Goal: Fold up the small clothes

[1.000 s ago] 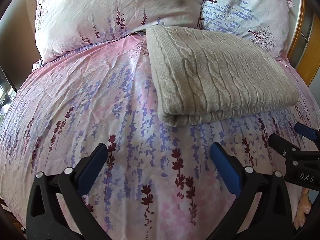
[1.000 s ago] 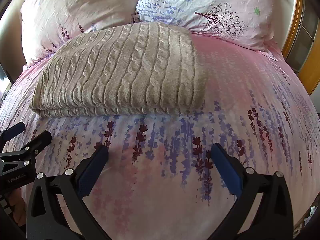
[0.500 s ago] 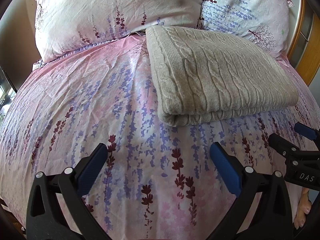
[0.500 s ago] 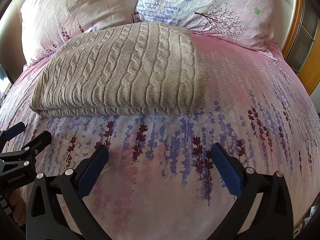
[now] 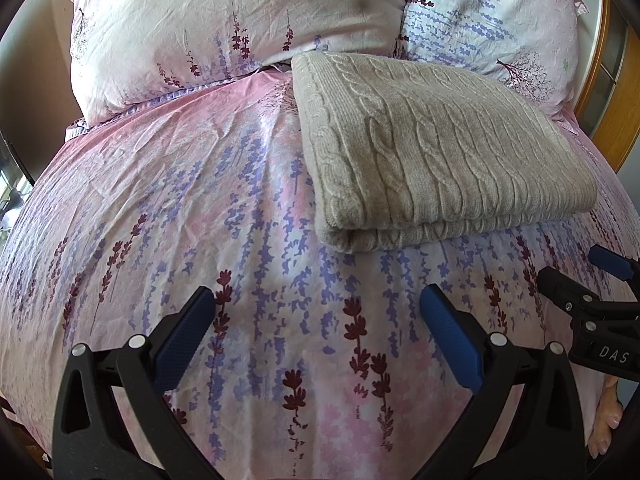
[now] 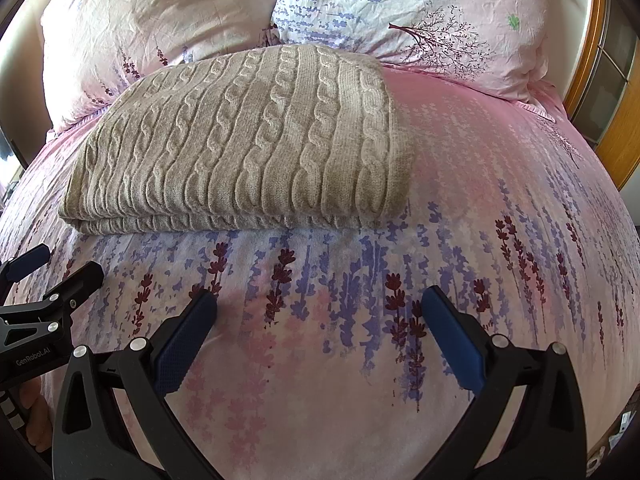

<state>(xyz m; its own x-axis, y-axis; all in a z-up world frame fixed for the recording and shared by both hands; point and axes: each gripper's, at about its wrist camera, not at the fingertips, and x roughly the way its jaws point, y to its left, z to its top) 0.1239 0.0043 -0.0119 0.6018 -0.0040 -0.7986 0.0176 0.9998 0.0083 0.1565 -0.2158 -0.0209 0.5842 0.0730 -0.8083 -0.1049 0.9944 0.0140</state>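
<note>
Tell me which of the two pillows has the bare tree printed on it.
The floral pillow on the right, behind the folded beige cable-knit sweater, shows a dark leafless tree. The left floral pillow carries only lavender sprigs.

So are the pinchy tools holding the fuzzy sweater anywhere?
No. Both the left tool and the right tool are open with nothing between their fingers. The folded sweater lies untouched on the bed.

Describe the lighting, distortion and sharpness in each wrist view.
Left wrist view: bright daylight; fisheye bulges the bedspread; beige knit sharp, its folded edge casting a soft shadow; black corner vignette. Right wrist view: same light and bulge, knit cables crisp; left gripper and right gripper open, in focus.
</note>
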